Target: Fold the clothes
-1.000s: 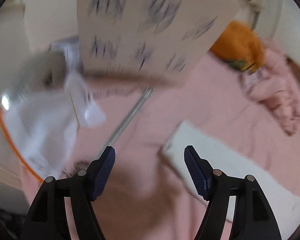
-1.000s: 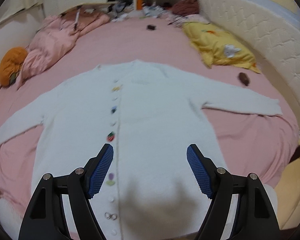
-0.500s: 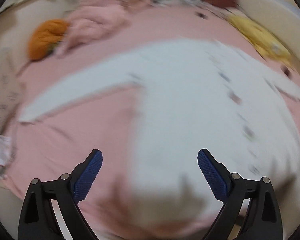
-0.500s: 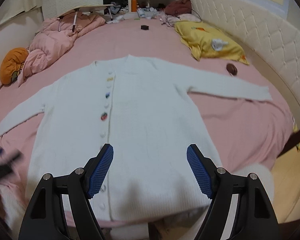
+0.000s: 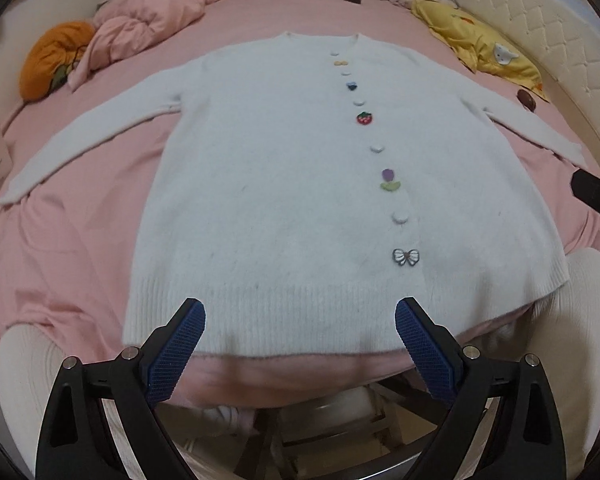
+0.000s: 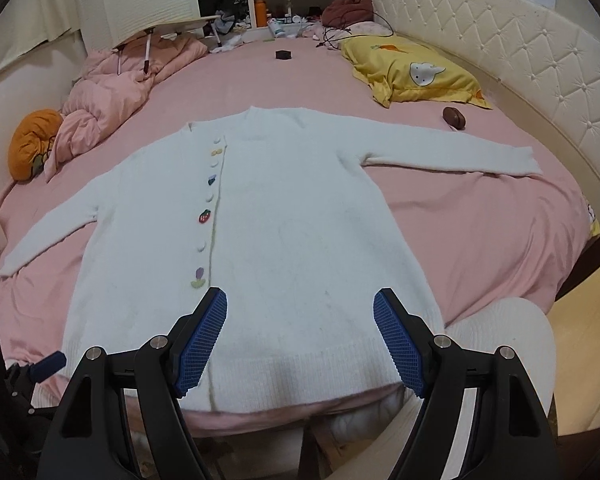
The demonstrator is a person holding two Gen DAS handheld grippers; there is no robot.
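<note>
both tongs hovering over an unfolded cardigan

the white cardigan [image 5: 284, 184] is lying flat and face up on the pink bed [image 6: 480, 232], buttoned down the front, with its ribbed hem [image 5: 260, 312] at the near edge of the mattress and both sleeves spread outward. the left sleeve [image 5: 92, 136] is running toward the orange cushion [image 5: 54, 62]; the right sleeve [image 6: 452, 150] is reaching toward the yellow pillow [image 6: 416, 76] and the padded headboard [image 6: 520, 52]. no fold is showing anywhere, so the work is judged to be at its very start, with the garment laid out and nothing yet gripped.

the next move is probably calling for a sleeve or a side edge to be pinched and carried across the body toward the button line [image 5: 376, 148]; the knit looks soft and fluffy, so a shallow bite may be slipping off.

the left tongs [image 5: 300, 344] are hanging just above the hem with the blue pads wide apart and nothing between them. the right tongs [image 6: 300, 340] are poised likewise over the lower right part of the cardigan, jaws spread and empty. both are pointing forward along the garment toward the collar [image 6: 276, 114], held side by side at the near end of the bed.
</note>
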